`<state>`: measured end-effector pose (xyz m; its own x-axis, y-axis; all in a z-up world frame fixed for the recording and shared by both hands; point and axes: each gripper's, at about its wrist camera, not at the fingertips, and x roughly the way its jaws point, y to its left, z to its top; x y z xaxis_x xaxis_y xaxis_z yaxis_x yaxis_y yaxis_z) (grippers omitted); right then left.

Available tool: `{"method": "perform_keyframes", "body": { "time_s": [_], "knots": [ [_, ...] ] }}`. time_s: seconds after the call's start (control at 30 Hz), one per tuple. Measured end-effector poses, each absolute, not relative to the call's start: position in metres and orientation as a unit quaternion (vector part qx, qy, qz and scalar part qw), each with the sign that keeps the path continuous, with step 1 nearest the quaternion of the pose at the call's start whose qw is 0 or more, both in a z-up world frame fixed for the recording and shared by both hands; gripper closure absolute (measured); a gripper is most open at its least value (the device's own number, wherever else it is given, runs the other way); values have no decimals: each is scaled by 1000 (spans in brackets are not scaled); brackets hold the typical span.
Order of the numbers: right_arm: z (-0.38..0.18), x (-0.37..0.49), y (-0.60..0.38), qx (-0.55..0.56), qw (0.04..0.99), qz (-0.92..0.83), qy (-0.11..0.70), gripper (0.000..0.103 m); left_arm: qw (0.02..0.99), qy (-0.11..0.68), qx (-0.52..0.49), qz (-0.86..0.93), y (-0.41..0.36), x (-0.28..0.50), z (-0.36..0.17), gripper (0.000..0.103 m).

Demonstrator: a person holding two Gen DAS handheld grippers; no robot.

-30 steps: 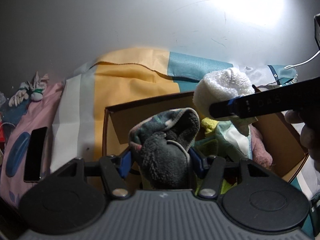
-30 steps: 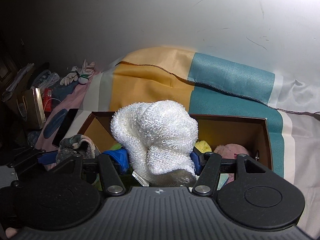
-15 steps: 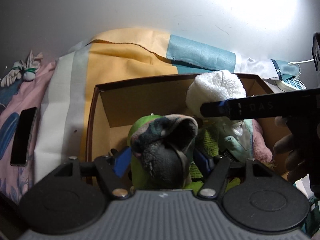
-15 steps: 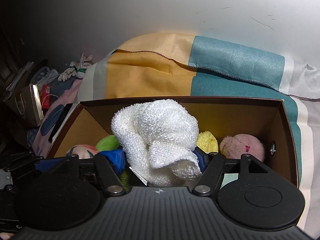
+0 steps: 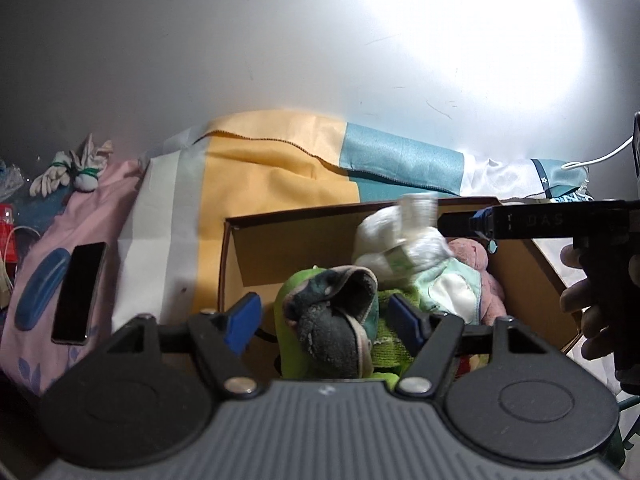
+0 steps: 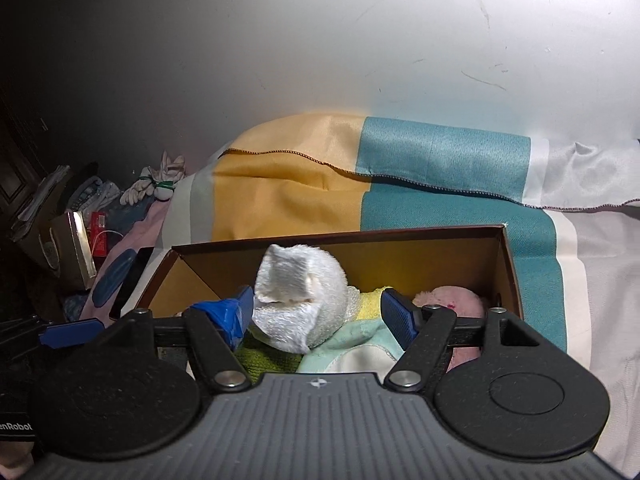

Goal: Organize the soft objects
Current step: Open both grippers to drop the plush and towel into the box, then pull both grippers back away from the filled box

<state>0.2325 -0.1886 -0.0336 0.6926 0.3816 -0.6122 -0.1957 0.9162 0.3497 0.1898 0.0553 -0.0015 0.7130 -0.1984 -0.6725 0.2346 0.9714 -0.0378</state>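
Note:
A brown cardboard box [image 5: 232, 264] [image 6: 508, 264] lies open on the bed and holds soft things: a green plush [image 5: 292, 292], a pink plush [image 5: 476, 264] [image 6: 452, 300] and a mint cloth [image 6: 360, 336]. My left gripper [image 5: 324, 312] is open over the box. A grey sock bundle [image 5: 332, 320] rests on the green plush between its blue pads, with a gap on each side. My right gripper [image 6: 318, 308] is also open. The white towel roll [image 6: 300, 300] [image 5: 400, 236] sits blurred between its pads, apart from the right pad, low in the box.
A dark phone [image 5: 78, 292] lies on the pink sheet at the left. White gloves [image 5: 68, 172] lie near the wall. A yellow and teal blanket [image 6: 360, 184] runs behind the box. Small boxes [image 6: 72, 248] crowd the far left. A hand [image 5: 588, 300] holds the right gripper.
Both grippers have opened. The grey sock bundle and the white towel roll left the pads and sank onto the pile in the box.

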Motion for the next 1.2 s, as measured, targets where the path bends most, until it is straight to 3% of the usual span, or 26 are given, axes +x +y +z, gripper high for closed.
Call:
{"method": "perform_keyframes", "body": {
  "time_s": [0.63,1.2],
  "knots": [
    [31,147,-194,168,929,177,277,44,932,347,45,-91,51,134,33,32],
    [40,63,-190,129,950,56,277,44,930,348,88,-81,34,93,30,32]
  ]
}}
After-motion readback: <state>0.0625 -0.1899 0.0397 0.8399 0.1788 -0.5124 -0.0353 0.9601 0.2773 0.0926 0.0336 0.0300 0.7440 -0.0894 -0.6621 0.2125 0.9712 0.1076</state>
